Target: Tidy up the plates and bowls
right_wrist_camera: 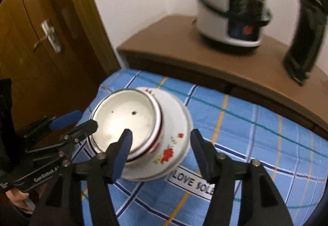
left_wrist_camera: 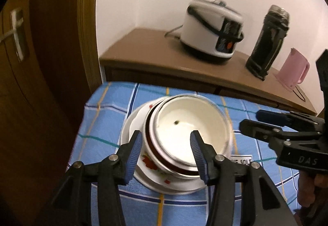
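Note:
A stack of dishes stands on the blue checked tablecloth (left_wrist_camera: 106, 111): white plates (left_wrist_camera: 131, 127) at the bottom, a flower-patterned bowl (left_wrist_camera: 148, 161) with a red rim, and a plain white bowl (left_wrist_camera: 190, 123) nested on top. My left gripper (left_wrist_camera: 166, 153) is open, its fingers astride the near rim of the bowls. My right gripper (right_wrist_camera: 161, 154) is open just above the stack's right side; the flowered bowl (right_wrist_camera: 170, 140) lies between its fingers. The right gripper also shows in the left wrist view (left_wrist_camera: 254, 121), the left gripper in the right wrist view (right_wrist_camera: 80, 121).
Behind the table a brown cabinet (left_wrist_camera: 155, 52) carries a white rice cooker (left_wrist_camera: 213, 29), a dark thermos (left_wrist_camera: 266, 41) and a pink kettle (left_wrist_camera: 293, 70). A wooden door (right_wrist_camera: 41, 41) with a handle is at the left. The tablecloth (right_wrist_camera: 246, 144) extends right.

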The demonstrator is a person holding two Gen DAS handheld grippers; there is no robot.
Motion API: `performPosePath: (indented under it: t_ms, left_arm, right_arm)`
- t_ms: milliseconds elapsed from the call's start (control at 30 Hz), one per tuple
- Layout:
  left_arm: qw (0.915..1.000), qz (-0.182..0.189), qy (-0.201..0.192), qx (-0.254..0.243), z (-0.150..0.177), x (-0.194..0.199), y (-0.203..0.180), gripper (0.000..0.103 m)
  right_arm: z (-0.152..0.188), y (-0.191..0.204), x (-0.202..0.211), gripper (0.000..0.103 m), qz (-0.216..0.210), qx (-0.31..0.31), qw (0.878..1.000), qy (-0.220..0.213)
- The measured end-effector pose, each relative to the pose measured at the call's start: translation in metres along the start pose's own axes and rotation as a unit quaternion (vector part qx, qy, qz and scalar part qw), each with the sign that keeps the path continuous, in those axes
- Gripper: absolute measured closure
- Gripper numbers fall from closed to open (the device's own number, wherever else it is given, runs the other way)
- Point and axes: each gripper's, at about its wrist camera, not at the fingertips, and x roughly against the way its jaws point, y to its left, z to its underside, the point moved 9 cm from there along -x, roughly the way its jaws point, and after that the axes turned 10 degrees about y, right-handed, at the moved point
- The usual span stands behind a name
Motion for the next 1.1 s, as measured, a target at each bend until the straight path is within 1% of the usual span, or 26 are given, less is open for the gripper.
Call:
performPosePath:
  t_ms: [33,67,133,200,300,367,467,600,767,900,1033,1100]
  left_arm:
    - [0.9999,0.000,-0.011,-0.005,-0.001,0.006,-0.004,0.049]
    - [0.9997,-0.002,-0.023,-0.011,-0.002,0.014,-0.009,0.044]
    - [0.9987,-0.006,-0.046,-0.020,-0.002,0.028,-0.017,0.040]
    - [0.9974,-0.009,-0.065,-0.031,-0.003,0.040,-0.027,0.039]
    - [0.9966,0.000,-0.074,-0.036,-0.002,0.051,-0.038,0.038]
    - [0.9964,0.002,-0.076,-0.037,-0.001,0.054,-0.043,0.038]
    - [0.9961,0.005,-0.078,-0.039,0.003,0.060,-0.053,0.038]
    - [0.9956,0.006,-0.083,-0.043,0.006,0.066,-0.065,0.038]
    - [0.9948,0.005,-0.089,-0.050,0.009,0.073,-0.077,0.038]
    - [0.9941,0.005,-0.093,-0.055,0.011,0.078,-0.084,0.037]
    - [0.9936,0.008,-0.099,-0.055,0.012,0.082,-0.089,0.032]
    - [0.9930,0.008,-0.103,-0.058,0.012,0.085,-0.091,0.031]
  right_arm:
    - [0.002,-0.003,0.011,0.040,0.007,-0.006,1.000,-0.020]
    - [0.006,-0.008,0.023,0.039,0.016,-0.012,0.999,-0.041]
    - [0.011,-0.015,0.042,0.033,0.033,-0.020,0.997,-0.068]
    - [0.018,-0.020,0.064,0.030,0.049,-0.024,0.994,-0.096]
    - [0.025,-0.023,0.088,0.028,0.062,-0.028,0.990,-0.125]
    - [0.030,-0.025,0.103,0.027,0.064,-0.029,0.988,-0.137]
    - [0.035,-0.024,0.122,0.023,0.067,-0.030,0.985,-0.156]
    - [0.040,-0.025,0.137,0.017,0.068,-0.029,0.982,-0.171]
    - [0.045,-0.026,0.149,0.015,0.072,-0.026,0.980,-0.184]
    - [0.052,-0.028,0.159,0.010,0.084,-0.025,0.977,-0.197]
    - [0.054,-0.031,0.163,0.009,0.085,-0.025,0.976,-0.198]
    - [0.055,-0.031,0.166,0.009,0.085,-0.024,0.976,-0.200]
